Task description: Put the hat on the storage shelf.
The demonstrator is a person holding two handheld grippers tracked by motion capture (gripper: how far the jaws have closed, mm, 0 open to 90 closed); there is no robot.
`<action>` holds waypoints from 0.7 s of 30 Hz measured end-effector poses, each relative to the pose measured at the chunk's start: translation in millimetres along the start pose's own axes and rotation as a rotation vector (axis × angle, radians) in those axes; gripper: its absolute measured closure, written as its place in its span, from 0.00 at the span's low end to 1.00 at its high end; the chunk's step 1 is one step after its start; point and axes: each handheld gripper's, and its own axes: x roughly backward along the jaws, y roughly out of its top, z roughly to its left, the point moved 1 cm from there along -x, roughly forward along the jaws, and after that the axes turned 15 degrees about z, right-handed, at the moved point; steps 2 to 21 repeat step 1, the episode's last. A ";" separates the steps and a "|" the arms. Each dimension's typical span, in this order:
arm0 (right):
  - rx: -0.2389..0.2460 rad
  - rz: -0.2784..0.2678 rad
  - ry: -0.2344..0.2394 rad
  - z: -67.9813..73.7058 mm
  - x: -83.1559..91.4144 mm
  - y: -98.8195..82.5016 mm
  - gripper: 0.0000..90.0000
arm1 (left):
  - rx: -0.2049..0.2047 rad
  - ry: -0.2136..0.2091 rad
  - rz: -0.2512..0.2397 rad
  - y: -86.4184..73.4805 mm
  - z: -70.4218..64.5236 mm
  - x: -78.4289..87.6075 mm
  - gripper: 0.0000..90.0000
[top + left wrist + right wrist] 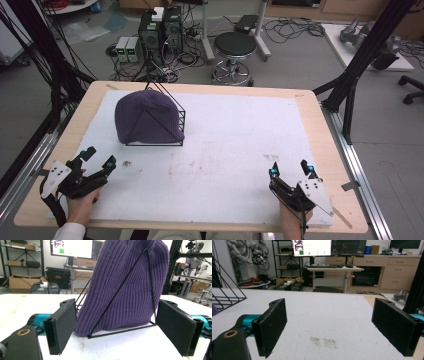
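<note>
A purple knitted beanie (142,117) is draped over a black wire stand (165,122) at the back left of the white mat (235,150). Held low at the front left, my left gripper (99,160) is open and points at the hat from a short way off. In the left gripper view the beanie (127,285) and the wire stand (117,291) sit framed between the two black pads (62,325), untouched. At the front right, my right gripper (291,168) is open over bare mat. Its pads (272,325) hold nothing.
The mat lies on a wooden table (327,150) with black frame posts (367,47) at its sides. Beyond the far edge are a round stool (234,50), computer boxes (159,30) and cables on the floor. A faint stain (323,342) marks the mat.
</note>
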 end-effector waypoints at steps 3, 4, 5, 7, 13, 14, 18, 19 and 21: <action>0.000 0.002 0.004 1.5 -0.4 0.0 0.14 | -0.001 0.000 0.000 0.0 0.1 0.0 0.19; 0.000 0.002 0.004 1.5 -0.4 0.0 0.14 | -0.001 0.000 0.000 0.0 0.1 0.0 0.19; 0.000 0.002 0.004 1.5 -0.4 0.0 0.14 | -0.001 0.000 0.000 0.0 0.1 0.0 0.19; 0.000 0.002 0.004 1.5 -0.4 0.0 0.14 | -0.001 0.000 0.000 0.0 0.1 0.0 0.19; 0.000 0.002 0.004 1.5 -0.4 0.0 0.14 | -0.001 0.000 0.000 0.0 0.1 0.0 0.19; 0.000 0.002 0.004 1.5 -0.4 0.0 0.14 | -0.001 0.000 0.000 0.0 0.1 0.0 0.19; 0.000 0.002 0.004 1.5 -0.4 0.0 0.14 | -0.001 0.000 0.000 0.0 0.1 0.0 0.19; 0.000 0.002 0.004 1.5 -0.4 0.0 0.14 | -0.001 0.000 0.000 0.0 0.1 0.0 0.19; 0.000 0.002 0.004 1.5 -0.4 0.0 0.14 | -0.001 0.000 0.000 0.0 0.1 0.0 0.19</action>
